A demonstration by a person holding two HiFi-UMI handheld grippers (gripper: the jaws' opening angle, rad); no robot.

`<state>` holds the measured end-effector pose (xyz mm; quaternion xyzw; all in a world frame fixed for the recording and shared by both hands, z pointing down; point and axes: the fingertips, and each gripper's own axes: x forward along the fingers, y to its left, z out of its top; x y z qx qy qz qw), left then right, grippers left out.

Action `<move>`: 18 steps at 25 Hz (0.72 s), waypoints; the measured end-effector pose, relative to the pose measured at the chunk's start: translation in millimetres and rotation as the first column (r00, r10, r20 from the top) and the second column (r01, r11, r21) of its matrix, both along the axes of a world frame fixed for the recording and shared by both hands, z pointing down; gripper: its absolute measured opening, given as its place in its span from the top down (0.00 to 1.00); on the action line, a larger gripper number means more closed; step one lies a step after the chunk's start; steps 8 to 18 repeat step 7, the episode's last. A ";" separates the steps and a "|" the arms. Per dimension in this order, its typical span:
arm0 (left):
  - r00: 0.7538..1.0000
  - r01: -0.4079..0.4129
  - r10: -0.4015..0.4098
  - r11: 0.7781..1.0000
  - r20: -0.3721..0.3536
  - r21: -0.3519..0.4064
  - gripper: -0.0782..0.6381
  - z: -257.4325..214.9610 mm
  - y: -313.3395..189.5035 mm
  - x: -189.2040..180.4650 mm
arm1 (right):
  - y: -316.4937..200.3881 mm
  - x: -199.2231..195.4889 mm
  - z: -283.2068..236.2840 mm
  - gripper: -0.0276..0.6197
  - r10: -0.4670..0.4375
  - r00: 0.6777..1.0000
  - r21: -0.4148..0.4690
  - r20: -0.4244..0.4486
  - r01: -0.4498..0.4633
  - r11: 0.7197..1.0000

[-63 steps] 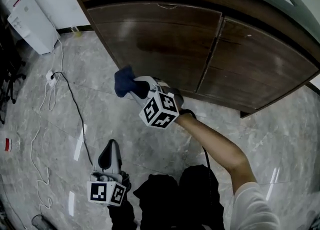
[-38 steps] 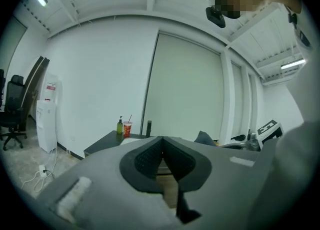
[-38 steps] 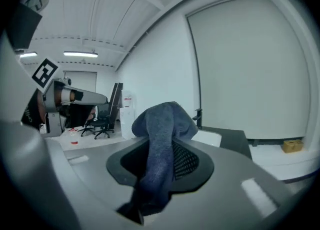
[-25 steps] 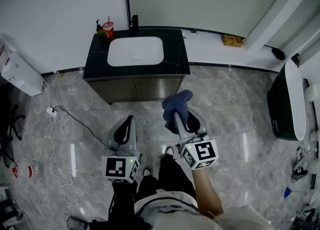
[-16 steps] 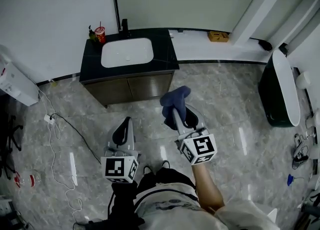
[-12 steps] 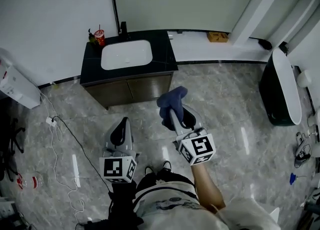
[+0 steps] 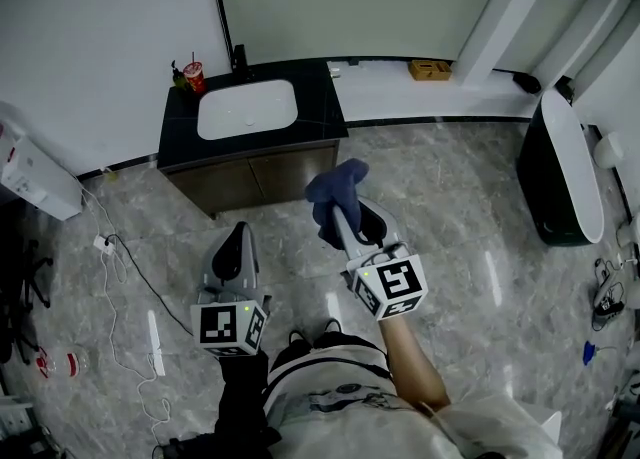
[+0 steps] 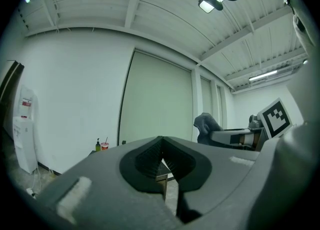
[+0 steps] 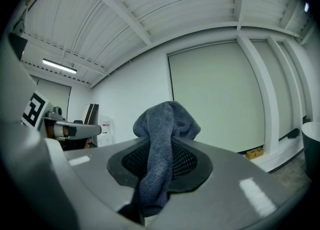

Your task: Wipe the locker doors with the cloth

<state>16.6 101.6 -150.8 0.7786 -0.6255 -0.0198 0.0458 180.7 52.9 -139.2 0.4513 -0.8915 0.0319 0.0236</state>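
Observation:
The dark blue cloth (image 7: 336, 183) sticks up out of my right gripper (image 7: 339, 211), which is shut on it and held upright over the floor. In the right gripper view the cloth (image 9: 163, 139) fills the gap between the jaws and hangs down through it. My left gripper (image 7: 233, 255) is held lower left, shut with nothing in it; its jaws meet at the tips (image 8: 161, 157). The brown cabinet doors (image 7: 255, 183) sit under a dark counter with a white sink (image 7: 247, 110), well ahead of both grippers and untouched.
A red cup (image 7: 193, 76) and a bottle stand on the counter's back left corner. A white dispenser (image 7: 35, 179) stands by the left wall, with a cable (image 7: 128, 257) trailing over the marble floor. A dark tub (image 7: 565, 172) is at the right.
The person has stood back from the cabinet doors, which were close up before. Over the last second the right gripper and the cloth drifted slightly left; the left gripper stayed low.

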 end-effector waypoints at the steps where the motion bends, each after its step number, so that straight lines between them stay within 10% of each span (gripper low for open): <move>1: 1.000 0.000 0.000 1.000 0.001 0.000 0.89 -0.4 0.2 1.3 | 0.4 1.0 0.1 0.82 -0.003 1.000 -0.001 0.000 0.003 1.000; 18: 1.000 -0.003 0.002 1.000 0.007 0.007 0.89 -3.7 -3.2 5.1 | -1.7 1.8 -1.3 0.82 -0.019 1.000 0.004 -0.004 0.019 1.000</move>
